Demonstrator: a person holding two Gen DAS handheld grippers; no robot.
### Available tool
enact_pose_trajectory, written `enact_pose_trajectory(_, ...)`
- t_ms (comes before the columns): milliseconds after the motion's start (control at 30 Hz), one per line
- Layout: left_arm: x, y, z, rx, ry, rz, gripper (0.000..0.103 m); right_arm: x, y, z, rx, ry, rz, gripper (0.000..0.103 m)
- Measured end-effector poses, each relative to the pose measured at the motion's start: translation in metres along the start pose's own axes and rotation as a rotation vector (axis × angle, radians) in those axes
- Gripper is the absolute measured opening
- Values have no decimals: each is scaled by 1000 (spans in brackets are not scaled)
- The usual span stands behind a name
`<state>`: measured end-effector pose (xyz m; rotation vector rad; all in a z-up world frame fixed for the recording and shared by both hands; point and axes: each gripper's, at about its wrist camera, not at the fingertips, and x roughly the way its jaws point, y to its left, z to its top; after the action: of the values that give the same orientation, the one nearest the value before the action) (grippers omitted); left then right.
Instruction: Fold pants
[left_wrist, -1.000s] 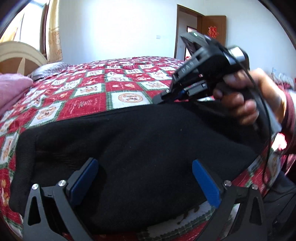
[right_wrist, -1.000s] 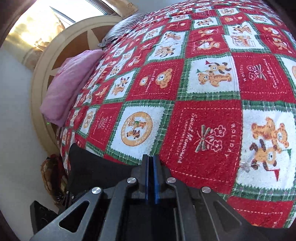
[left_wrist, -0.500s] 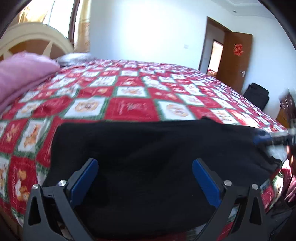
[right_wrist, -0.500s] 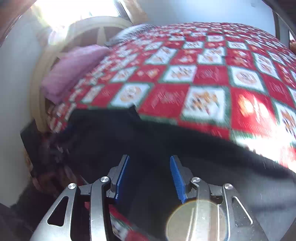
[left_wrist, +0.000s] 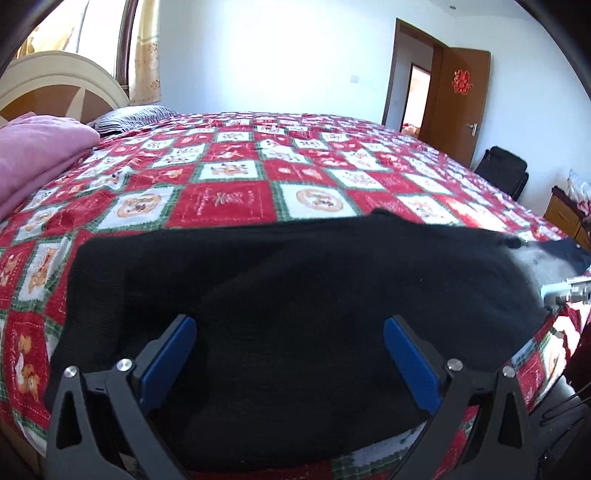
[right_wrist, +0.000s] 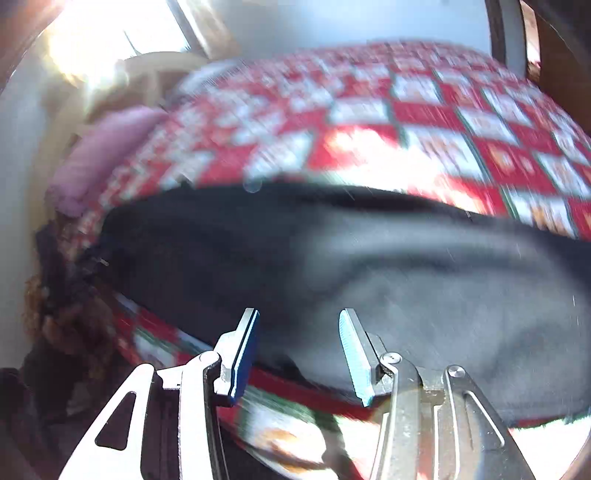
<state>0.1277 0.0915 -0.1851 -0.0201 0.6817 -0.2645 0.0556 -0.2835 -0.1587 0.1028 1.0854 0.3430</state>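
Observation:
The black pants (left_wrist: 295, 295) lie folded in a wide band along the near edge of the bed, on the red patchwork bedspread (left_wrist: 229, 199). My left gripper (left_wrist: 290, 365) is open and empty, its blue pads just above the near part of the pants. In the blurred right wrist view the pants (right_wrist: 295, 251) stretch across the middle, and my right gripper (right_wrist: 299, 350) is open and empty over their near edge. A bit of the right gripper's metal (left_wrist: 565, 291) shows at the right edge of the left wrist view.
A pink blanket (left_wrist: 33, 155) lies at the left by the cream headboard (left_wrist: 55, 85). A brown door (left_wrist: 461, 99) stands open at the far right, with a black bag (left_wrist: 502, 170) and a wooden cabinet (left_wrist: 565, 218) near it.
My right gripper let go of the pants, opened, and drew back toward the near edge of the bed. The left gripper stayed open and now views the pants lying flat.

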Motion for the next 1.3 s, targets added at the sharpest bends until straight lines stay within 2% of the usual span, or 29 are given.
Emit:
enact_pose_trajectory(100,-5,-8,4,25,-10,-3,103,-14,1,-3,-20,-58,14,47)
enact_pose_trajectory(200,-7,-11,5,19,-12,-11,103,-32,-5,2,19,-173,42,47)
enact_pose_trajectory(267,-7,-15,5,21,-9,-25,103,-26,-13,9,51,-178,51,49)
enact_pose_trajectory(333,-5,-20,5,29,-1,-29,103,-6,-28,12,81,-112,-30,50)
enact_pose_trajectory(367,-6,-22,5,32,-1,-35,103,-4,-32,11,87,-111,-13,50)
enact_pose_trajectory(467,-13,-30,9,49,-25,-46,103,-27,-31,9,103,-174,9,50)
enact_pose_trajectory(533,-14,-34,13,50,-34,-60,103,-44,-28,8,71,-230,-44,50)
enact_pose_trajectory(600,-10,-38,12,51,-24,-63,103,-55,-36,11,76,-241,-103,50)
enact_pose_trajectory(700,-2,-40,7,52,1,-56,103,-68,-74,12,187,-263,-125,50)
enact_pose_trajectory(767,5,-40,2,52,25,-57,103,-65,-106,8,254,-233,-183,50)
enact_pose_trajectory(800,7,-40,-1,56,30,-49,103,-60,-119,5,263,-209,-170,50)
enact_pose_trajectory(867,6,-45,0,73,28,-41,103,-60,-135,-1,287,-219,-88,50)
enact_pose_trajectory(967,1,-52,6,65,17,-70,103,-72,-133,2,278,-247,-70,50)
enact_pose_trajectory(1100,-3,-72,19,96,-10,-104,103,-105,-142,-2,316,-329,-77,50)
enact_pose_trajectory(1300,6,-102,29,144,-8,-143,103,-176,-182,-29,407,-468,-164,50)
